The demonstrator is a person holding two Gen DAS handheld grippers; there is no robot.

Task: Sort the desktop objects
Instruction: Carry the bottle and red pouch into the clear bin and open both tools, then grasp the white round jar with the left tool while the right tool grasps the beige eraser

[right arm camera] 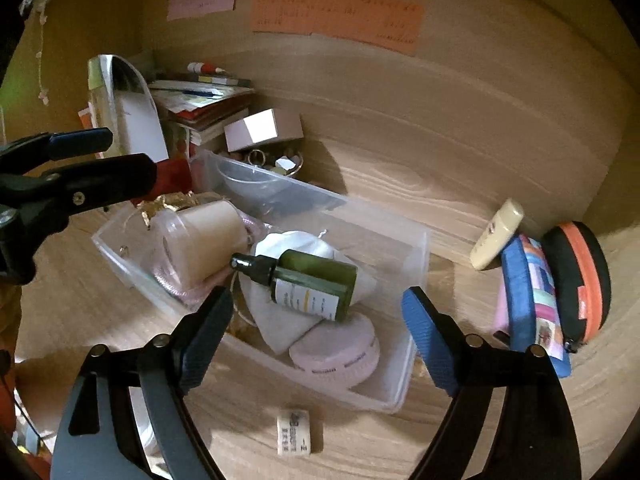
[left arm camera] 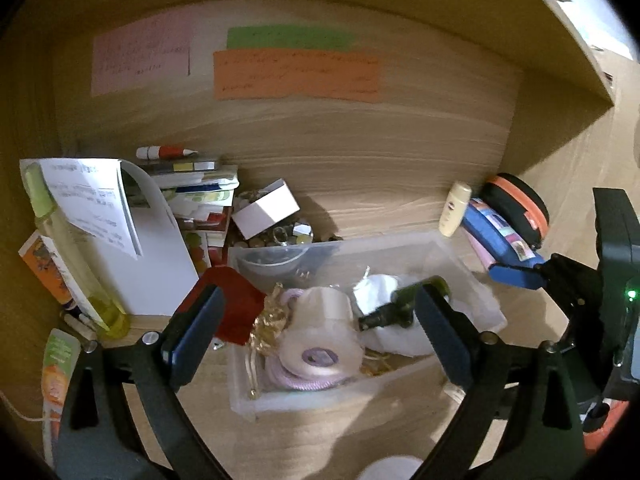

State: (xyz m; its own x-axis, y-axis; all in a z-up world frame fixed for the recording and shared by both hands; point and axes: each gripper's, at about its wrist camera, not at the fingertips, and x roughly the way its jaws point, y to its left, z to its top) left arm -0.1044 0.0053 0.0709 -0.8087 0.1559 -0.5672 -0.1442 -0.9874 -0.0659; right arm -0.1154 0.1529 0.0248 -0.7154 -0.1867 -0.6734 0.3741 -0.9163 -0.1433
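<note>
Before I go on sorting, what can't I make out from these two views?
- Writing on the orange note: blurred in both views.
- Clear bin bottom: hidden under the green bottle and tape roll.
- Paper stack: partly hidden by the white sheet in the left wrist view.

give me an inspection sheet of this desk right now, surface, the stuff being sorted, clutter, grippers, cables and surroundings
Surface: wooden desk, light grain, crowded at the left and right edges.
Job's things: clear plastic bin holding a dark green spray bottle lying on white cloth, a tape roll, a pink round case.
Clutter: paper stack, white box, cream tube, blue pouch, black and orange case, small label block.
Grippers: left gripper open over the bin; right gripper open, empty.
Cables: white cord, far left edge.
Surroundings: pink, green and orange notes on the back panel.
</note>
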